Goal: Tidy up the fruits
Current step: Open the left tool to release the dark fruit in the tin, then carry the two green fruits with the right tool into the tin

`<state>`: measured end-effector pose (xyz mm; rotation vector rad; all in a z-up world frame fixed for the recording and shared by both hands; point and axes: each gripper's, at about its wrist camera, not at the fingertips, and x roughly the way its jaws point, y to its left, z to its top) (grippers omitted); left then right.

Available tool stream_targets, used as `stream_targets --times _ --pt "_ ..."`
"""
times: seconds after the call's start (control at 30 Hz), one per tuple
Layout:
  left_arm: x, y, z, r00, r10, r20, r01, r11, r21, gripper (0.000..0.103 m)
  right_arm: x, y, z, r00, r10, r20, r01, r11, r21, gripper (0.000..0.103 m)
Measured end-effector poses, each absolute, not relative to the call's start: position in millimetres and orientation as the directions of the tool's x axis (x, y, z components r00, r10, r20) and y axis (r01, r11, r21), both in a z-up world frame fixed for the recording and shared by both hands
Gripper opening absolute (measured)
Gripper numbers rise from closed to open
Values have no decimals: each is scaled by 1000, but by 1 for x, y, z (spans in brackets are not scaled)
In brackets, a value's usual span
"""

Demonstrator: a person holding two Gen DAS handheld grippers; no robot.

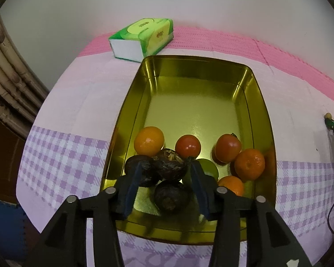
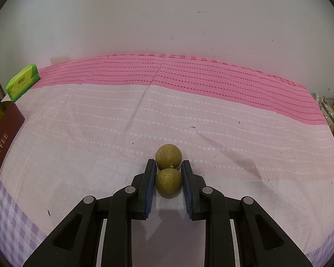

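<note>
Your left gripper (image 1: 165,166) hangs over the near end of the shallow gold metal tin (image 1: 265,120). Its jaws stand parted around a dark wrinkled fruit (image 1: 170,165), and the pads are clear of it. 2 more dark fruits lie beside it, with 3 oranges (image 1: 249,163), 2 red tomatoes (image 1: 187,146) and 1 green lime (image 1: 208,168) in the same end. A green tissue pack (image 1: 142,39) sits behind the tin.

Your right gripper (image 2: 168,166) is clamped on the nearer of 2 round yellow-green fruits (image 2: 168,182). The farther one (image 2: 168,156) touches it, resting on the pink cloth (image 2: 211,115).
</note>
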<state>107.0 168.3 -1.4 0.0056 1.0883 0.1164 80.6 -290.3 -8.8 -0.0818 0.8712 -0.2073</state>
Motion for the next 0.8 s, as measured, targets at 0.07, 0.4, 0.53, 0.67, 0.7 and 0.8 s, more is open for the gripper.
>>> stream_targets --times 0.07,0.4,0.53,0.67,0.7,0.8 --pt "102 167 0 469 116 -876 -108 991 73 53 80 -290 -9 626 -211 -751 147 977 -152 25" --pt "86 162 4 493 142 -858 -127 988 91 66 83 -290 -7 609 -217 -763 162 976 -148 24" --pt "81 161 9 509 155 -847 -134 986 100 72 83 -288 -7 600 -212 -772 165 976 -140 24" --pt "77 162 14 524 173 -834 -141 983 115 75 80 -280 -4 600 -205 -773 153 978 -140 24" --pt "76 162 14 525 172 -834 -142 983 113 75 79 -277 -3 602 -197 -774 150 980 -133 24" --pt "74 165 15 525 172 -833 -148 983 110 75 76 -267 4 615 -178 -768 132 984 -122 24"
